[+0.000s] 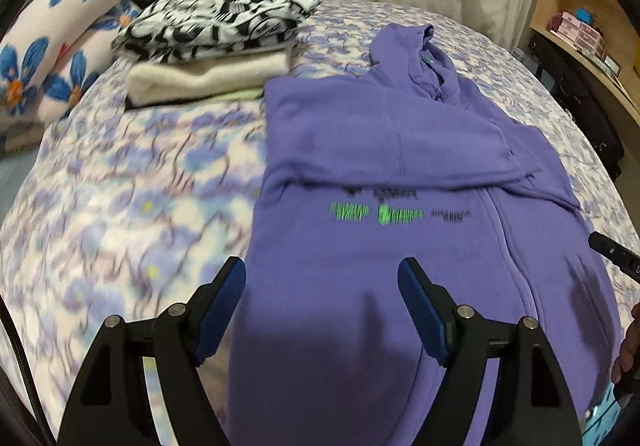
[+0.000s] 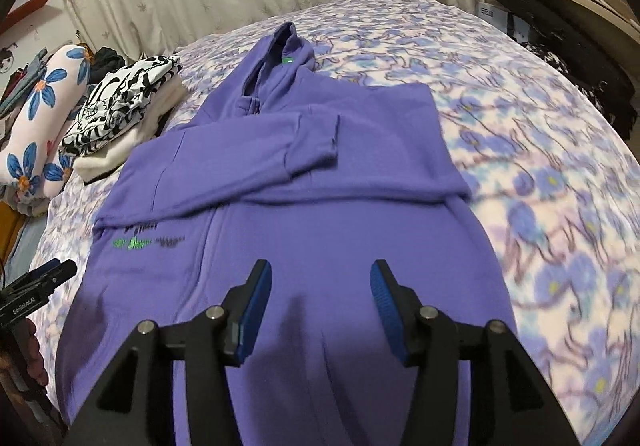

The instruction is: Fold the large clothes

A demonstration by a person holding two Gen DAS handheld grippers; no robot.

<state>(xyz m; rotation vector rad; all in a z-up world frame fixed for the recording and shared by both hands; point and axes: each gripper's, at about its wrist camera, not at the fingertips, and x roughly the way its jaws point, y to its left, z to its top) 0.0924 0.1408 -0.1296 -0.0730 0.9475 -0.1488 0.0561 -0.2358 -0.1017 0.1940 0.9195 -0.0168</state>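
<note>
Both grippers, left gripper (image 1: 322,310) and right gripper (image 2: 320,310), hover wide and empty over the purple fleece hoodie's (image 1: 380,150) hem, hood pointing straight away.

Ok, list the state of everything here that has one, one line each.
Purple hoodie: flat on the bed, both sleeves folded across the chest, hood laid out.
Black-and-white garment: folded, stacked on a cream folded one.
Left gripper: fingers open, empty.
Right gripper: fingers open, empty.
</note>
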